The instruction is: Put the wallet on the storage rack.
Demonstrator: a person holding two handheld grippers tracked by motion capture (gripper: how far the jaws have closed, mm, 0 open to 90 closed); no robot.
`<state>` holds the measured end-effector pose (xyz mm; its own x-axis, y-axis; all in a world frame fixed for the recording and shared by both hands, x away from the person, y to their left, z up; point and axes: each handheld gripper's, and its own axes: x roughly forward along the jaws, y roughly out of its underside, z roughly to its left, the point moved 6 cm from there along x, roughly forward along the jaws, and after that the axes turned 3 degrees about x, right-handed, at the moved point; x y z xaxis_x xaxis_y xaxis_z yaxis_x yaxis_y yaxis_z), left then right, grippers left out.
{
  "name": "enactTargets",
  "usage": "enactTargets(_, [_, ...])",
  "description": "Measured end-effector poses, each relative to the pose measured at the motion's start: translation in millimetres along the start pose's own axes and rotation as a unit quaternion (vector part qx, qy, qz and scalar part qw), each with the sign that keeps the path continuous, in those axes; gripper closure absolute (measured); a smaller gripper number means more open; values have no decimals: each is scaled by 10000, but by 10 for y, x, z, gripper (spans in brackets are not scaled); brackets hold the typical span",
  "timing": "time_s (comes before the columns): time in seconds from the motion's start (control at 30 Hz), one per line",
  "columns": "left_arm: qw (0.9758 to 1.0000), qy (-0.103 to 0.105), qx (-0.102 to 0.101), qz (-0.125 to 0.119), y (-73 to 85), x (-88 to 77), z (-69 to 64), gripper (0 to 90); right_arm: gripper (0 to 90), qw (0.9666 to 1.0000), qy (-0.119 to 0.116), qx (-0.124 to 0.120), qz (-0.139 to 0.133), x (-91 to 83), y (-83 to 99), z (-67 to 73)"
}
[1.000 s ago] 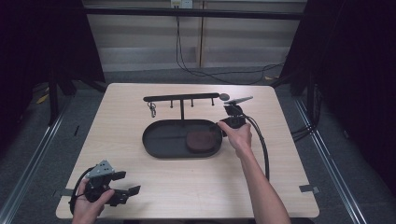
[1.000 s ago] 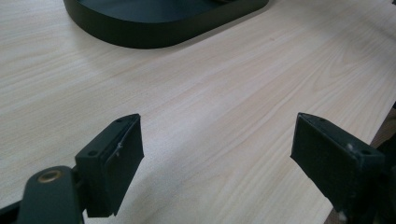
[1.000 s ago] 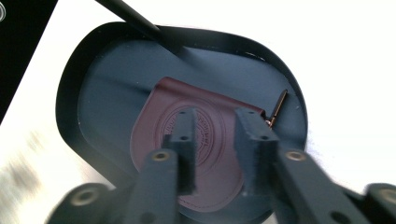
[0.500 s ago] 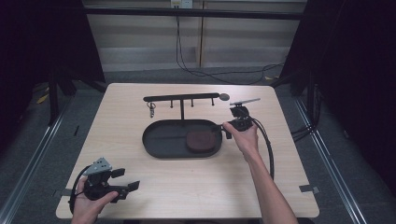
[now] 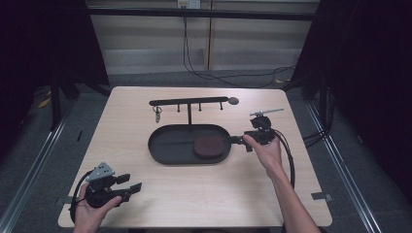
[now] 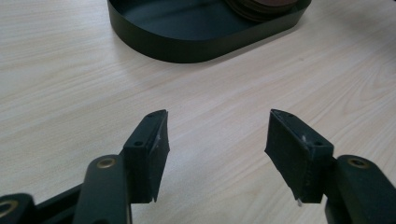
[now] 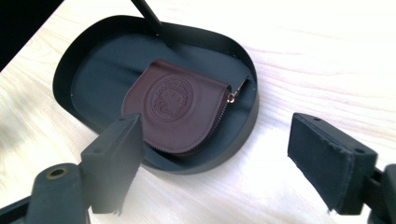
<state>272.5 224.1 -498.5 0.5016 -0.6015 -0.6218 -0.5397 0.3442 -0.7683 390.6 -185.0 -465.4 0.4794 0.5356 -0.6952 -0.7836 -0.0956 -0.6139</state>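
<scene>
In the black tray (image 7: 70, 70), the brown pouch (image 7: 180, 109) lies just ahead of the right gripper (image 7: 215, 163), jaws apart, just opening

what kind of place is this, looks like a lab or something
Probably a lab-style recording bay, not a home. A bare wooden table stands between dark curtains and metal floor rails, cables run along the back wall, and a person works with a cabled handheld gripper beside a black tray.

A black hook rack (image 5: 188, 102) with one key (image 5: 158, 115) stands on the wooden table (image 5: 204, 194).
</scene>
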Motion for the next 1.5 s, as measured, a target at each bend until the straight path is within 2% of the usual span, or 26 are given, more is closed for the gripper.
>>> enactTargets(0.07, [9999, -104, 97, -29, -1, 2, 14, 408, 188, 10000, 12, -46, 4, -41, 53, -11])
enactTargets(0.1, [9999, -101, 49, -53, -1, 4, 15, 410, 188, 10000, 37, -65, 20, -63, 80, -20])
enactTargets(0.23, [9999, 80, -82, 23, 8, 8, 2, 388, 186, 10000, 41, -35, -61, -147, 168, -56])
enactTargets(0.3, [9999, 113, -53, 87, 18, 11, -12, 377, 176, 10000, 49, -48, -63, -186, 231, -66])
enactTargets(0.37, [9996, 204, -112, 126, 22, 18, -26, 326, 176, 9999, 35, -62, -114, -225, 280, -66])
enactTargets(0.53, [9992, 274, -264, 103, 22, 11, -17, 270, 161, 9998, 35, -99, -162, -334, 428, -47])
enactTargets(0.67, [9991, 305, -279, 122, 28, 6, -3, 253, 167, 9998, 59, -128, -158, -424, 548, -40])
enactTargets(1.03, [9990, 288, -295, 160, 41, 15, -8, 230, 174, 9997, 122, -57, -186, -594, 965, -116])
enactTargets(1.3, [9992, 271, -284, 125, 41, -2, -7, 224, 179, 9995, 169, 5, -266, -737, 1186, -167])
enactTargets(1.5, [9993, 240, -271, 130, 42, -2, -2, 219, 176, 9987, 329, 91, -385, -768, 1353, -311])
